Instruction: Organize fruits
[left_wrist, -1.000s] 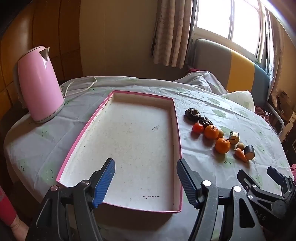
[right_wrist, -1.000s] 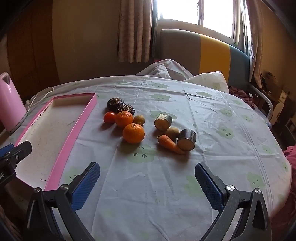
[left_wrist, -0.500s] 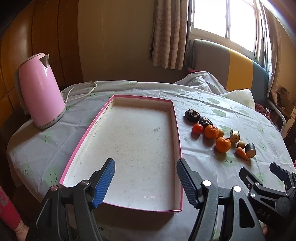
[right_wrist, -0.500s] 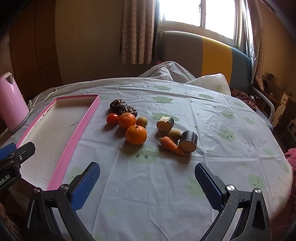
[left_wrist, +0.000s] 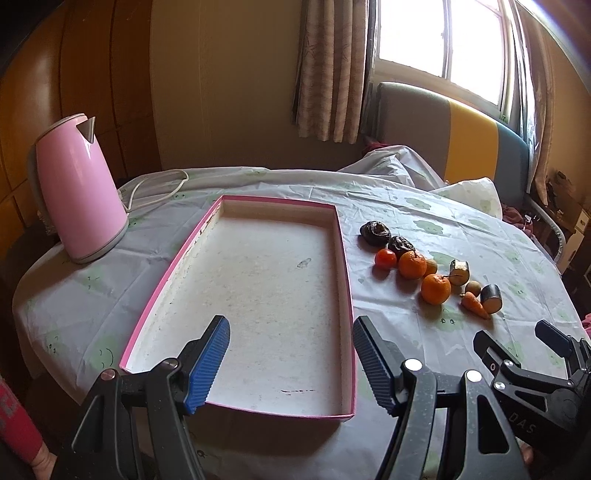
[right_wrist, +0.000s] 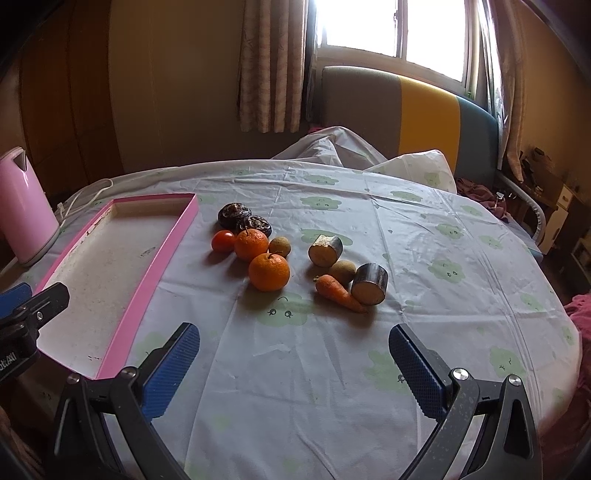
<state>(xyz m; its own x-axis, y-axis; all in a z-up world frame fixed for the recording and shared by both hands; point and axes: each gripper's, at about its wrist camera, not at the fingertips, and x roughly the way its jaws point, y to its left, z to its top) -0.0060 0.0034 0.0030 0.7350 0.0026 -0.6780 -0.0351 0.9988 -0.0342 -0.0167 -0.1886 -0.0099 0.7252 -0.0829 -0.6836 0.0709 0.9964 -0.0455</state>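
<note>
From the left wrist cam, our left gripper (left_wrist: 290, 354) is spread wide with nothing between its blue pads, hanging over the near end of the pink-rimmed tray (left_wrist: 345, 280), which has only a bare white floor inside. A pink kettle (left_wrist: 79, 188) stands on the table left of the tray, its white cord (left_wrist: 159, 188) looping behind it. The produce sits in a loose bunch on the tablecloth (left_wrist: 436, 218) just right of the tray: two dark wrinkly things at the back, a small tomato (left_wrist: 385, 258), two oranges (left_wrist: 436, 288), a carrot (left_wrist: 475, 305) and a couple of cut chunks. Our right gripper (left_wrist: 522, 347) pokes into the lower right corner, also apart. Over on the right wrist cam, the right gripper (right_wrist: 293, 354) is released too, fingers far apart and gripping nothing, hovering above bare cloth on the near side of the pile. Here we see the nearer orange (right_wrist: 269, 272) touching the farther orange (right_wrist: 251, 244), the tomato (right_wrist: 223, 240) beside that, a little brownish fruit (right_wrist: 279, 246) just right of them, and the carrot (right_wrist: 340, 294) lying against a cut cylinder chunk (right_wrist: 369, 283). The tray (right_wrist: 159, 266) is off to the left, well apart from our open claw.
</note>
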